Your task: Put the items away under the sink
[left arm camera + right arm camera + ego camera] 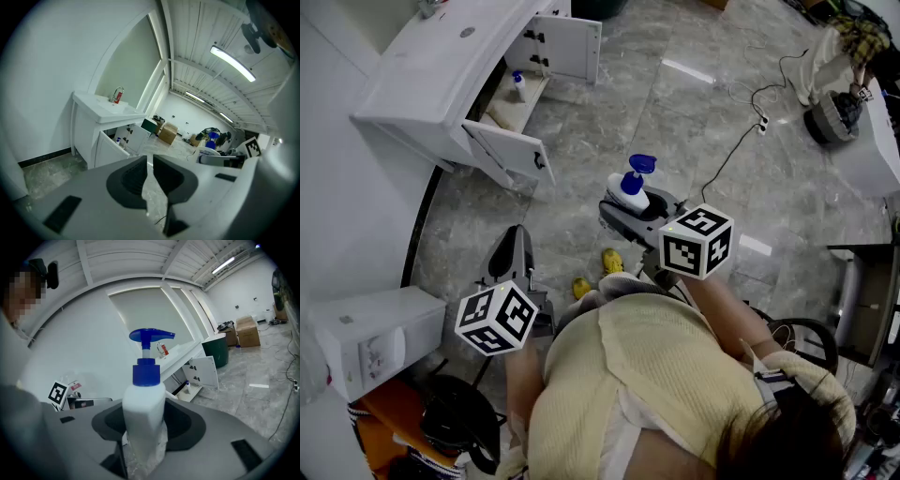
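A white pump bottle (632,190) with a blue pump head stands upright in my right gripper (630,212), which is shut on its body. In the right gripper view the bottle (143,401) fills the space between the jaws of the right gripper (145,430). My left gripper (517,240) is lower left in the head view, shut with nothing in it; the left gripper (149,174) shows only a thin slit between its pads. The white sink cabinet (441,66) stands ahead at the upper left with both doors (508,152) open. A small blue-capped bottle (517,86) stands inside.
A white box-shaped appliance (375,337) sits at the lower left by the wall. A cable with a power strip (759,120) runs over the marble floor at the right. A red-labelled item (117,97) stands by the tap. A green bin (218,350) and cardboard boxes (247,331) stand beyond the cabinet.
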The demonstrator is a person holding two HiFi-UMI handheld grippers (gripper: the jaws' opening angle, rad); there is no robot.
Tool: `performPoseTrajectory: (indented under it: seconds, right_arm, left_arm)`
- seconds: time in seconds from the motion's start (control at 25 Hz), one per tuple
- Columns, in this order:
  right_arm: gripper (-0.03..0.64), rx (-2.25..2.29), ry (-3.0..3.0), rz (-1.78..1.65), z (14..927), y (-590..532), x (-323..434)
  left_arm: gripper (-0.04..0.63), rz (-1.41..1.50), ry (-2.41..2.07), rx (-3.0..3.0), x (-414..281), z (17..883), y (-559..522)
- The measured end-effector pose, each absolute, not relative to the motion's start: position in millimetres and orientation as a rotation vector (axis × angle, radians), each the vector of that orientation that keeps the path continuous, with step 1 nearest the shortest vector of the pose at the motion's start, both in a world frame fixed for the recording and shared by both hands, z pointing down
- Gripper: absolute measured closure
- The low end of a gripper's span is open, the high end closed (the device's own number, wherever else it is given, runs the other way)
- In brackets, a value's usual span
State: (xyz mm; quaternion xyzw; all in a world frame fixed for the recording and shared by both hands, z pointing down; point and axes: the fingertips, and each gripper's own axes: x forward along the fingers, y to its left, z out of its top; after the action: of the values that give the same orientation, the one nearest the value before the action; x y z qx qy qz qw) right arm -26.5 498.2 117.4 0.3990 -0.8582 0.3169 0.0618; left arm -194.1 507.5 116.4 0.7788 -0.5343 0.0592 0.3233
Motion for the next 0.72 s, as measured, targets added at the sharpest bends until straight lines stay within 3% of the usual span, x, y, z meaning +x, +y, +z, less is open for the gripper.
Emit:
performPoseTrajectory:
  seconds: [0.72]
  right_arm:
    - [0.398,1.179,-2.584,0.998,129.1,473.5,-2.6]
  left_arm:
    - [0.522,0.195,-1.374,2.051,-164.3,125.0,485.1]
